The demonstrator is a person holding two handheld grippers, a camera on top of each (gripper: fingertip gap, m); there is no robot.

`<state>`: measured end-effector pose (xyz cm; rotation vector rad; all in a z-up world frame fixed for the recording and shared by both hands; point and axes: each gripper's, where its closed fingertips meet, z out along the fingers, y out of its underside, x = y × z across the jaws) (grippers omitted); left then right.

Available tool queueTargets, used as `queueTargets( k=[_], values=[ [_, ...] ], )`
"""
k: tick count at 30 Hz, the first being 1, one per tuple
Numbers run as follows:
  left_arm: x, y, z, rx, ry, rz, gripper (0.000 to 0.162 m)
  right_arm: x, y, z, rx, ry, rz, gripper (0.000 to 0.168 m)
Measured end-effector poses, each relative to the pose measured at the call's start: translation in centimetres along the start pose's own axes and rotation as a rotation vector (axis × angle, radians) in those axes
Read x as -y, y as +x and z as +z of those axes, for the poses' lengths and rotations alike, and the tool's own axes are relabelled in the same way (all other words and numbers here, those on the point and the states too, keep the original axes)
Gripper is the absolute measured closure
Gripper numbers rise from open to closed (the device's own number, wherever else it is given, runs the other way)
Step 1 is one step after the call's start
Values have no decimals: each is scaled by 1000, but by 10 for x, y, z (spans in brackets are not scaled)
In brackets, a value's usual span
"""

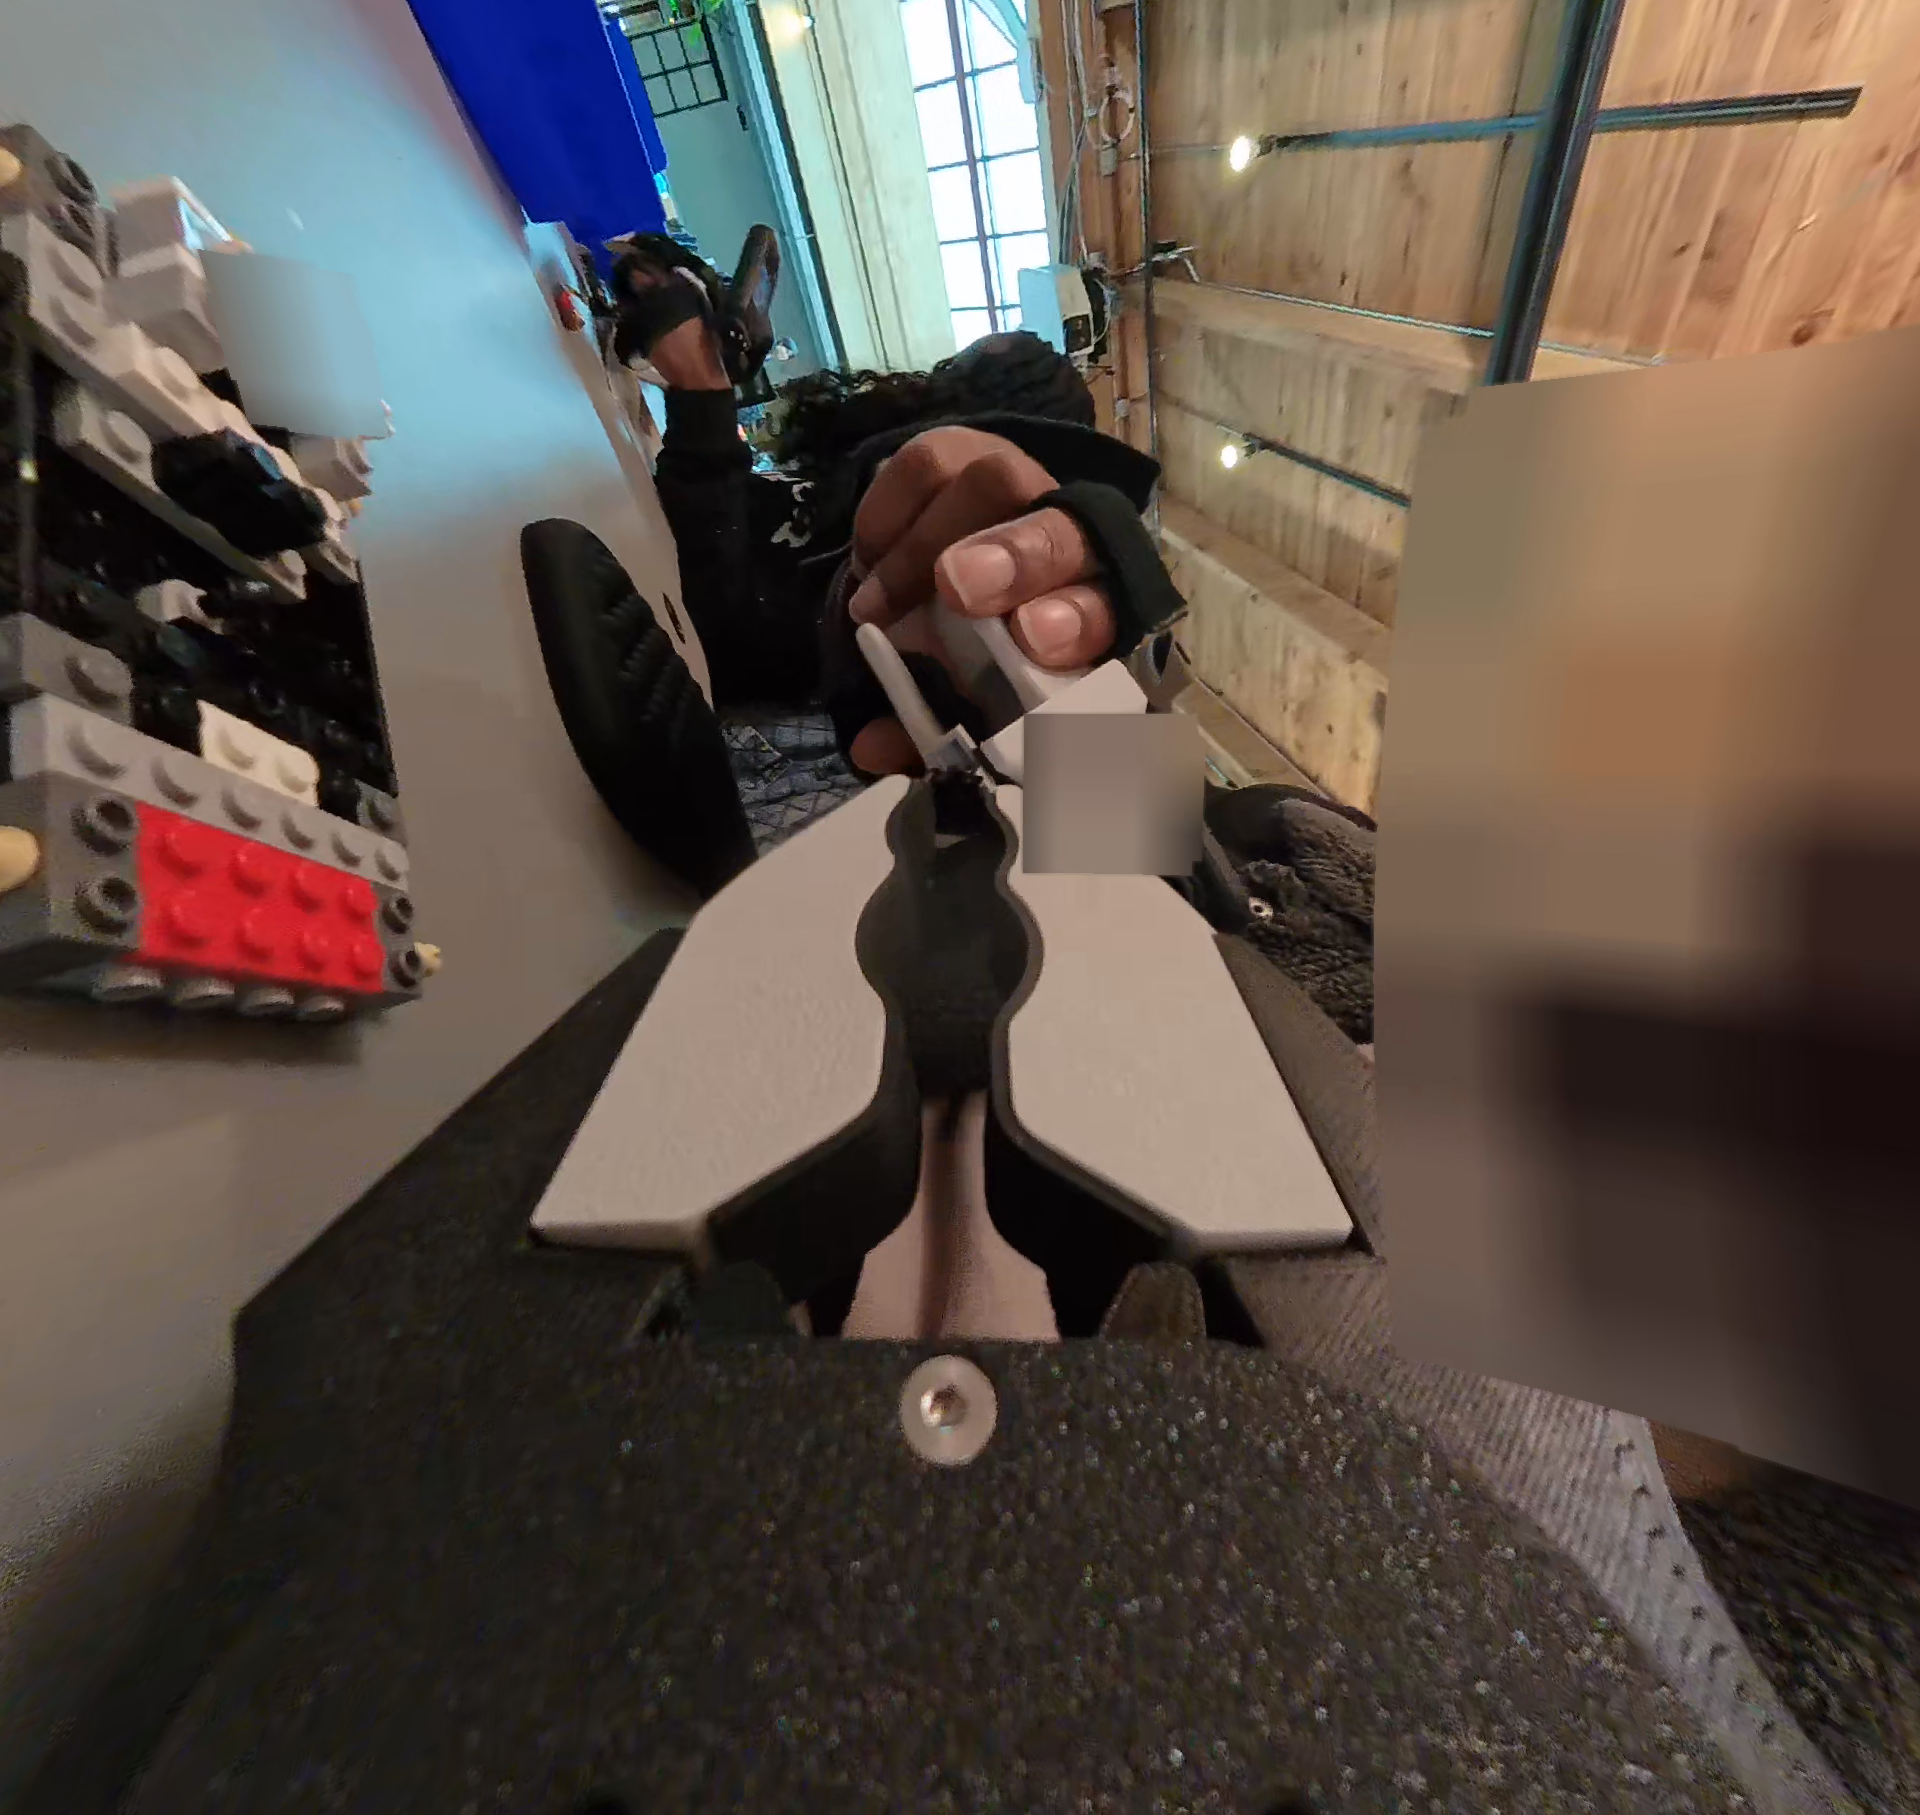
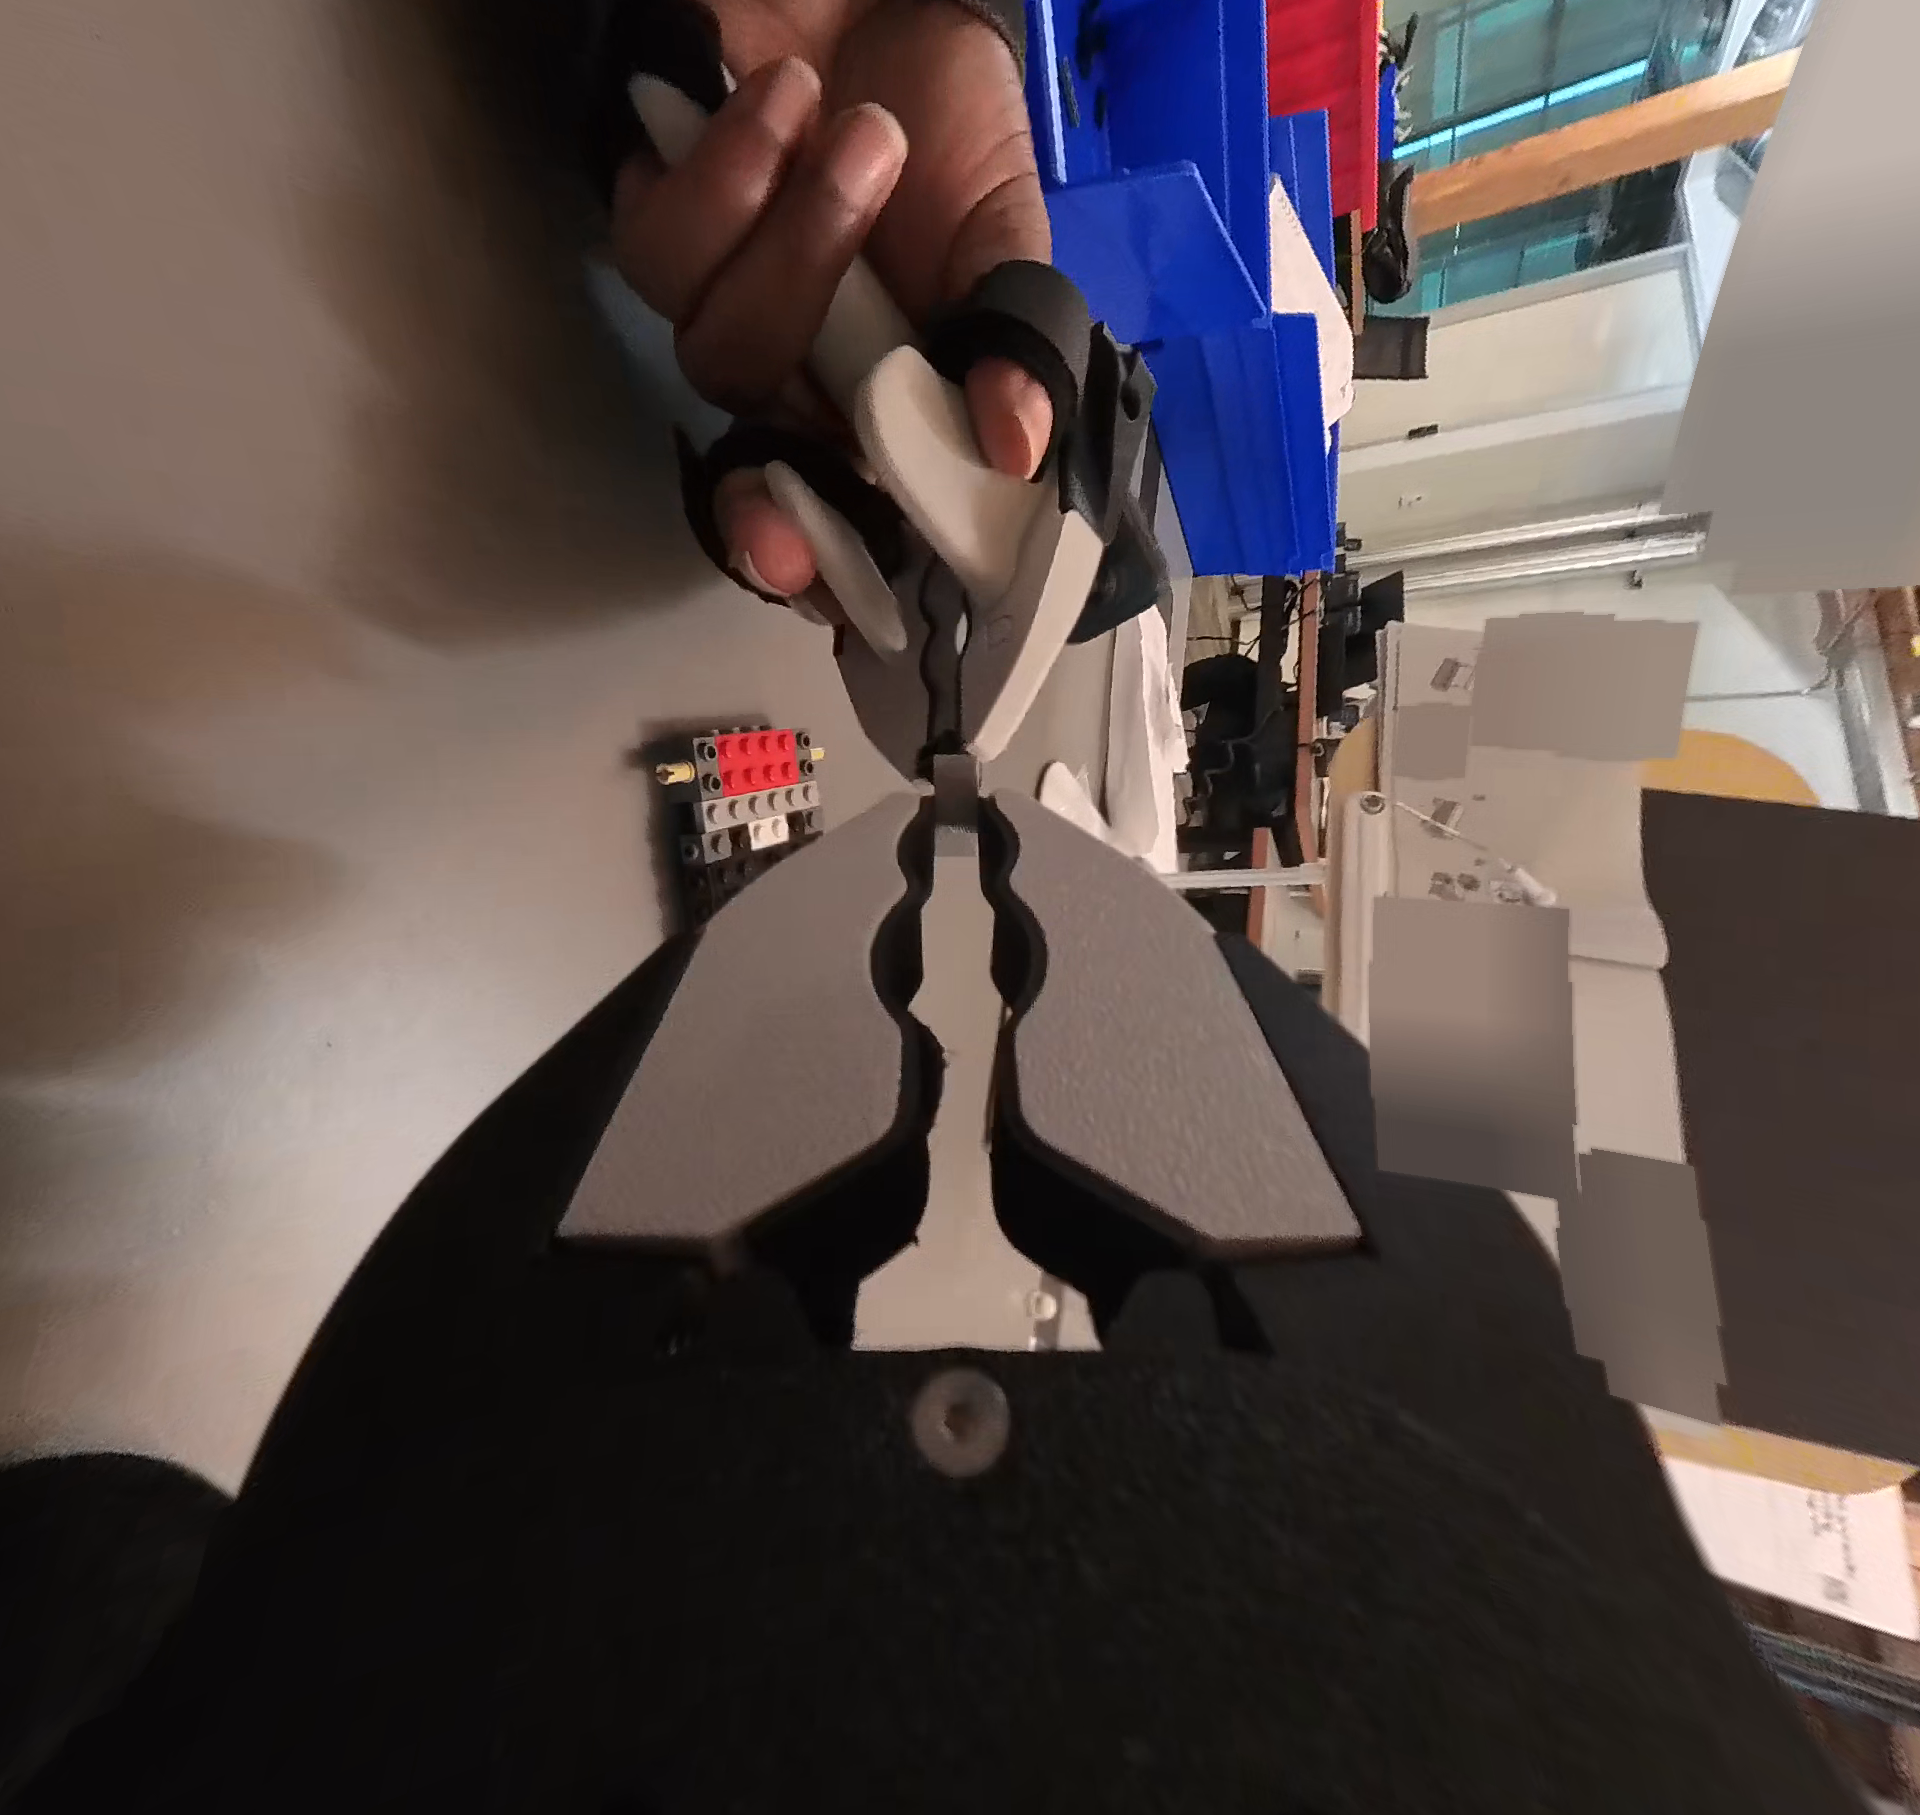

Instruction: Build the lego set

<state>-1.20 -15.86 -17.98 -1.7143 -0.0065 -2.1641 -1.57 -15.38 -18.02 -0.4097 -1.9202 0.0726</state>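
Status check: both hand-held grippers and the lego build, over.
Left hand-held gripper and right hand-held gripper shut tip to tip on a small grey piece. Lego build on the table, untouched. Nothing between.

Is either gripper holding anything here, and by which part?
The right gripper pinches a small grey piece by its near end at the fingertips. The left gripper is shut on a small dark piece; which part cannot be told.

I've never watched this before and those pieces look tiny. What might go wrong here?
1. The small grey lego piece sits only at the tips of the right tool; it could slip out.
2. The left tool pinches a small dark part tip to tip with it, off the partly built grey, black and red lego model; a drop means searching.
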Motion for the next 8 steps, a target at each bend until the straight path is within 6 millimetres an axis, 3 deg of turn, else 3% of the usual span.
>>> queueTargets(
  k=[1, 8],
  values=[
    [0, 1, 0, -8, 0, -11, 154, 0, 0, 0, 2, -2, -27, 161],
    [0, 5, 2, -51, 6, -62, 153, -1, 3, -2, 38, -13, -257, 161]
  ],
)
